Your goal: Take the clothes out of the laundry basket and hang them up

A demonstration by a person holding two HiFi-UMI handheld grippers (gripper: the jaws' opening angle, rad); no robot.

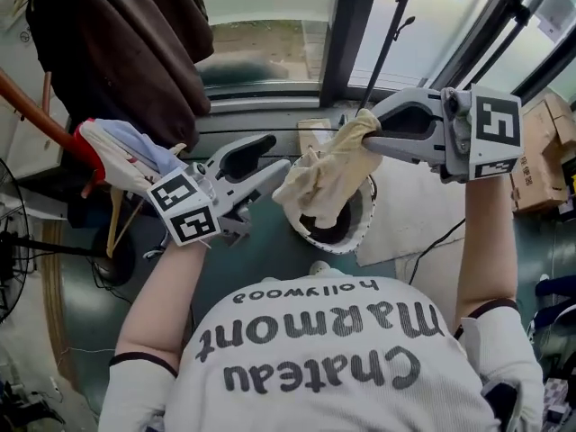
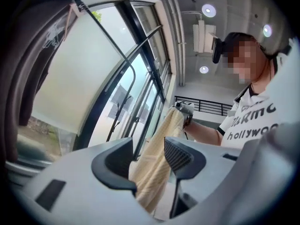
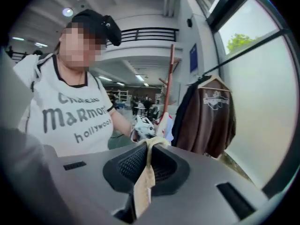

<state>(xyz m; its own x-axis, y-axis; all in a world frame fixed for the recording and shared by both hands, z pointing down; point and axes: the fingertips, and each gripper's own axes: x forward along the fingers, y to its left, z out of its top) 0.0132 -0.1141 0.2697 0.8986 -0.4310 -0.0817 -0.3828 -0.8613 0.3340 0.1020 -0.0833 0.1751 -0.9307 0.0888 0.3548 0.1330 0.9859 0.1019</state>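
Note:
My right gripper [image 1: 369, 130] is shut on the top corner of a pale yellow cloth [image 1: 326, 180], which hangs down over the round white laundry basket [image 1: 362, 230]. In the right gripper view the cloth [image 3: 143, 191] is pinched between the dark pads of the right gripper [image 3: 149, 148]. My left gripper [image 1: 281, 160] is open just left of the cloth at mid height. In the left gripper view the cloth [image 2: 154, 172] hangs in the gap of the left gripper [image 2: 149, 161], and neither pad presses on it. A brown garment [image 1: 135, 52] hangs on a hanger at the upper left.
A red stand pole [image 1: 40, 115] at the left carries a white and blue garment [image 1: 121, 156]. A black rod [image 1: 385, 43] leans against the window frame. Cardboard boxes [image 1: 540, 156] stand at the right, a fan [image 1: 11, 241] at the far left, and a white sheet [image 1: 409, 219] lies beside the basket.

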